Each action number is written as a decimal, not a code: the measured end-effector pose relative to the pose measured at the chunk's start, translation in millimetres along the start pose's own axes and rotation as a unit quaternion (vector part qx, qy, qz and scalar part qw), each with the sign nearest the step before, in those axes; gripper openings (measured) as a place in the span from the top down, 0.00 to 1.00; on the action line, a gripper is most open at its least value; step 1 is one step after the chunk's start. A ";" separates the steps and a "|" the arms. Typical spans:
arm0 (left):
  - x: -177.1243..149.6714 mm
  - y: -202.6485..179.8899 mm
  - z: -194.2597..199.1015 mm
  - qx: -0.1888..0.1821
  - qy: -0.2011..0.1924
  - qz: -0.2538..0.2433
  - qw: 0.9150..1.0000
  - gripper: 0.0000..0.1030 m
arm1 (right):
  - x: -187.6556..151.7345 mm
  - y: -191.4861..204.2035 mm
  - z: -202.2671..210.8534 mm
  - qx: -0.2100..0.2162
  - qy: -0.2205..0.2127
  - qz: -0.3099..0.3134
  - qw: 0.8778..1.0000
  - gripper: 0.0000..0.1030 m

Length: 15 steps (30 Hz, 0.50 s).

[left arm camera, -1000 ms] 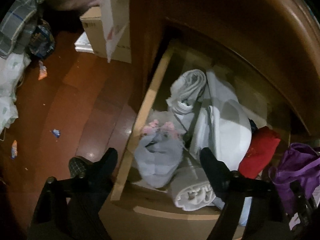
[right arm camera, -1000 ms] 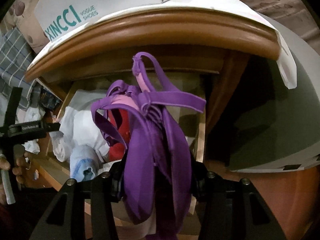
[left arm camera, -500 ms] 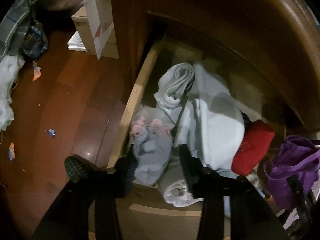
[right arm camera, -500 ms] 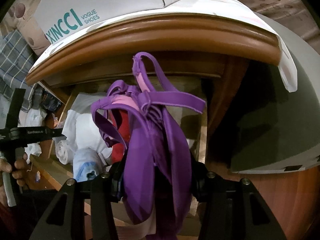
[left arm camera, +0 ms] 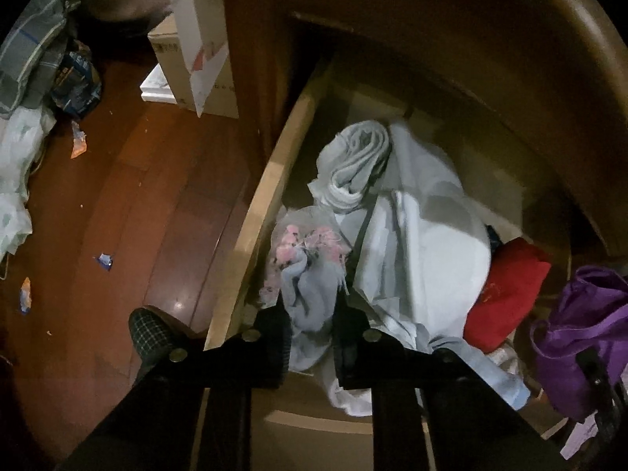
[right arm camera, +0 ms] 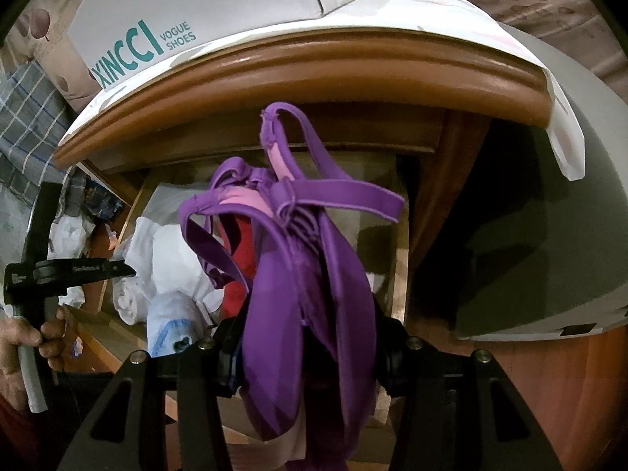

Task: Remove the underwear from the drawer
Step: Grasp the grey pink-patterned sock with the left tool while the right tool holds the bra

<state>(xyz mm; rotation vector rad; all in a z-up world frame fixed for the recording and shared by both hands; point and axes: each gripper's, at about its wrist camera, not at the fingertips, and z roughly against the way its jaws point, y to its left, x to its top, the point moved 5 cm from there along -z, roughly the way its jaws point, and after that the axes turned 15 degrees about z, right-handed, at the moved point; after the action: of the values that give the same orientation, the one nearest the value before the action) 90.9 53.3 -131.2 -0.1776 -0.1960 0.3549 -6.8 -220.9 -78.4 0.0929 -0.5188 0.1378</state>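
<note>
Here, in the left wrist view, the left gripper [left arm camera: 312, 314] is reaching down into the open drawer [left arm camera: 259, 212] of the wooden nightstand [left arm camera: 451, 39], and its jaws are closing on a pale blue piece of underwear [left arm camera: 312, 298] with a pink-flowered lace edge, which is lying at the drawer's near left corner; the cloth is already squeezed between the two pads. Deeper in the drawer a rolled grey garment [left arm camera: 359, 165] is sitting, a heap of white cloth [left arm camera: 428, 243] is filling the drawer's middle, and a red garment [left arm camera: 506, 298] is lying toward the drawer's right side. Past the drawer's right end a purple bra [left arm camera: 581, 337] is hanging. Left of the drawer the wooden floor [left arm camera: 129, 204] is showing scattered wrappers, a plaid slipper [left arm camera: 151, 331] and a cardboard box [left arm camera: 188, 59]. In the right wrist view, the right gripper [right arm camera: 306, 345] is clamping the purple bra [right arm camera: 298, 282], holding it up in front of the drawer [right arm camera: 398, 274] with its straps standing out above the jaws. A white shoe box [right arm camera: 204, 11] is resting on the nightstand top above the drawer. Left of the drawer a hand [right arm camera: 27, 337] is gripping the handle of the left gripper [right arm camera: 70, 271], whose fingertips cannot be made out from here.
</note>
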 end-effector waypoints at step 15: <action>-11.8 1.5 85.1 -0.041 -0.069 -0.044 0.996 0.88 | 0.0 -0.5 -0.7 -0.004 -0.005 -0.004 1.000 0.50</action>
<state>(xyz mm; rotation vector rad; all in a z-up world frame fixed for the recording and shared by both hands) 60.9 62.2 -51.2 -0.2244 -0.3532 0.2720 -6.3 -221.2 -79.1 0.0886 -0.5279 0.1281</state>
